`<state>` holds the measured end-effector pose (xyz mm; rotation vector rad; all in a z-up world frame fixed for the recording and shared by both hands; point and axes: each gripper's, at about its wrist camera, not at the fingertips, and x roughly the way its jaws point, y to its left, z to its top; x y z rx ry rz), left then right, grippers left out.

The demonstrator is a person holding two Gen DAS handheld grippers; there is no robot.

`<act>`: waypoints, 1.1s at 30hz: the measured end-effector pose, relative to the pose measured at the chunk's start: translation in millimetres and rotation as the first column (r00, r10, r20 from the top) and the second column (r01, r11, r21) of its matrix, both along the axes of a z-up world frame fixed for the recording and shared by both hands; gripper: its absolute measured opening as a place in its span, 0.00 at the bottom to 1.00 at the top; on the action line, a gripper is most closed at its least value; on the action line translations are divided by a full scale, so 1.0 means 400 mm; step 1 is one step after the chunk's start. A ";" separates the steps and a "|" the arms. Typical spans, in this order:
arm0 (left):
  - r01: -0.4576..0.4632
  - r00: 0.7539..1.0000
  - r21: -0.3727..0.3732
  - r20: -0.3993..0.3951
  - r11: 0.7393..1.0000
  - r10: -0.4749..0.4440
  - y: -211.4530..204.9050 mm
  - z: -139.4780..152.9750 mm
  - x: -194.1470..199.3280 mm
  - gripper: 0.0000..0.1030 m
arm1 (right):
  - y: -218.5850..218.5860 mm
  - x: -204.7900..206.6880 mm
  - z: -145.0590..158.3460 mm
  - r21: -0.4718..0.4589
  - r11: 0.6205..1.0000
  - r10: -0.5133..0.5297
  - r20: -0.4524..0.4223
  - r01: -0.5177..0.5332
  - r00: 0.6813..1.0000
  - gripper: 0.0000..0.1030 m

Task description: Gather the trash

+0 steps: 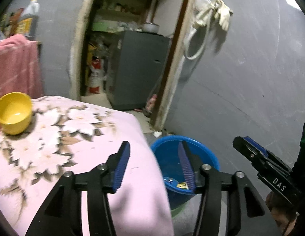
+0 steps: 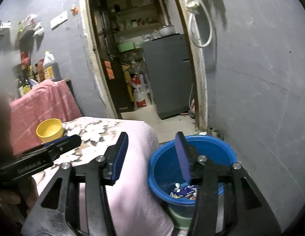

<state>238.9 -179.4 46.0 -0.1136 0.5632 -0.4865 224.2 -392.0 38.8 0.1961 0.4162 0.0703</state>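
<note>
A blue bucket stands on the floor beside the pink flowered table, with wrappers at its bottom. In the right wrist view the bucket holds several wrappers. My left gripper is open and empty over the table's right edge and the bucket. My right gripper is open and empty, above the bucket's rim. The right gripper also shows in the left wrist view, and the left gripper shows in the right wrist view.
A yellow bowl sits on the table's far left; it also shows in the right wrist view. A pink cloth covers a stand with bottles behind. An open doorway leads to a grey fridge. A grey wall is at right.
</note>
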 end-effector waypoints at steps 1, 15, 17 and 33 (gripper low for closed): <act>-0.018 1.000 -0.005 0.006 1.000 0.018 0.023 0.004 -0.015 0.48 | 0.009 -0.008 0.003 -0.002 1.000 0.007 0.004 -0.007 1.000 0.72; -0.235 0.967 -0.022 0.101 0.972 0.236 0.261 0.033 -0.231 0.72 | 0.189 -0.147 0.020 -0.017 0.995 0.098 0.098 -0.096 0.990 1.00; -0.254 0.960 -0.019 0.112 0.967 0.255 0.280 0.038 -0.251 0.74 | 0.206 -0.165 0.022 -0.018 0.994 0.107 0.110 -0.105 0.988 1.00; -0.352 0.917 -0.027 0.192 0.936 0.350 0.391 0.019 -0.439 0.95 | 0.285 -0.305 0.002 -0.022 0.990 0.144 0.147 -0.142 0.979 1.00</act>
